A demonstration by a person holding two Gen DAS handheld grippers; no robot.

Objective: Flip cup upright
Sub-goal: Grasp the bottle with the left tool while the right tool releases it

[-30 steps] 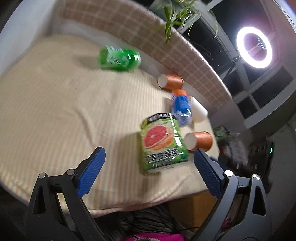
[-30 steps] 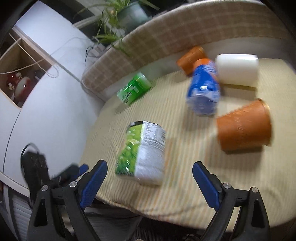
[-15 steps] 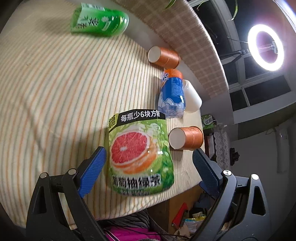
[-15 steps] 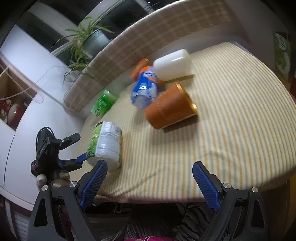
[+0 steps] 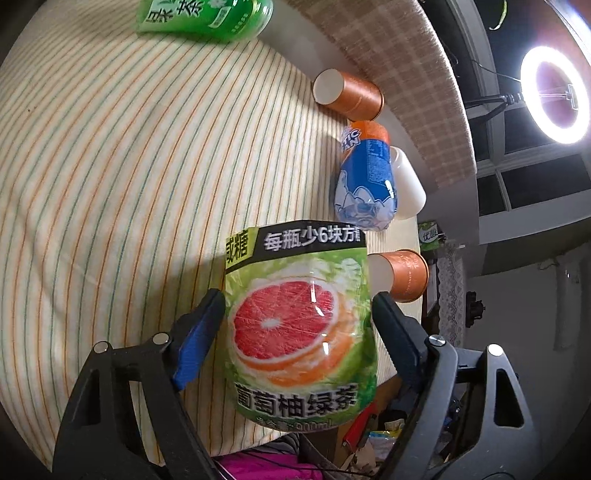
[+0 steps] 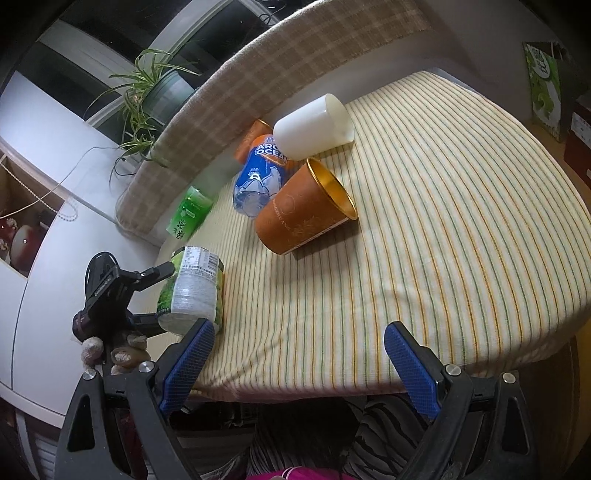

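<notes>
A green grapefruit-tea bottle (image 5: 299,314) lies on its side on the striped table, and my left gripper (image 5: 297,325) has its blue pads against both sides of it. It also shows in the right wrist view (image 6: 192,291), held by the left gripper (image 6: 147,299). An orange paper cup (image 6: 306,210) lies on its side mid-table, mouth to the right; it shows behind the bottle in the left wrist view (image 5: 402,273). My right gripper (image 6: 299,365) is open and empty at the table's near edge, well short of the cup.
A white cup (image 6: 314,125), a blue water bottle (image 6: 258,177), a second orange cup (image 5: 347,96) and a small green bottle (image 5: 207,18) all lie on their sides toward the back. A checked cushion (image 6: 295,62) borders the table. A ring light (image 5: 554,96) glows at the right.
My left gripper moved forward over the grapefruit bottle and closed its pads onto it. My right gripper drew back and turned right, so the orange cup now sits farther off.
</notes>
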